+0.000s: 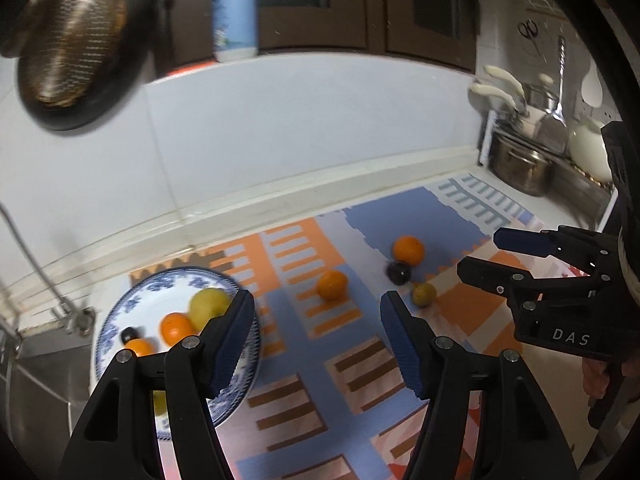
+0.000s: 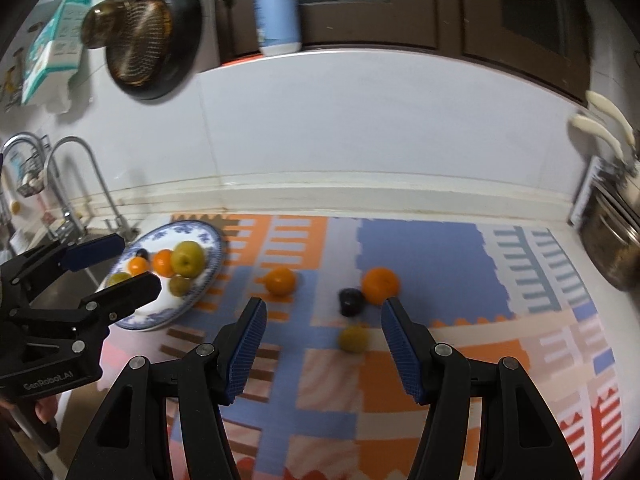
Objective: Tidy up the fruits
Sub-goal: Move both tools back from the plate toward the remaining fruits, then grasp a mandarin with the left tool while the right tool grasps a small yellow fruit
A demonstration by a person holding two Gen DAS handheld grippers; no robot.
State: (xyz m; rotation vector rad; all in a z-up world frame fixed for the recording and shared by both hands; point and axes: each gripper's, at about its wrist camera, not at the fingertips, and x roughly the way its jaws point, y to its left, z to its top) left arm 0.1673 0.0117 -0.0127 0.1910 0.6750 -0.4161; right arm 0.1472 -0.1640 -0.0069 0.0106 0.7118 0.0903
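A blue-and-white plate (image 2: 208, 240) at the mat's left end holds several fruits: a large green one (image 2: 188, 258), oranges and small green ones. It also shows in the left wrist view (image 1: 160, 284). On the mat lie an orange (image 2: 280, 280), a second orange (image 2: 380, 285), a dark plum (image 2: 351, 301) and a small green fruit (image 2: 354, 339). My left gripper (image 1: 318, 308) is open and empty, beside the plate. My right gripper (image 2: 322, 316) is open and empty, above the small green fruit.
A patterned foam mat (image 2: 420, 248) covers the counter. A sink with a tap (image 2: 80, 184) lies left of the plate. A steel pot (image 1: 520, 168) and knife rack stand at the right. A pan (image 2: 152, 36) hangs on the wall. A bottle (image 2: 276, 8) stands on the ledge.
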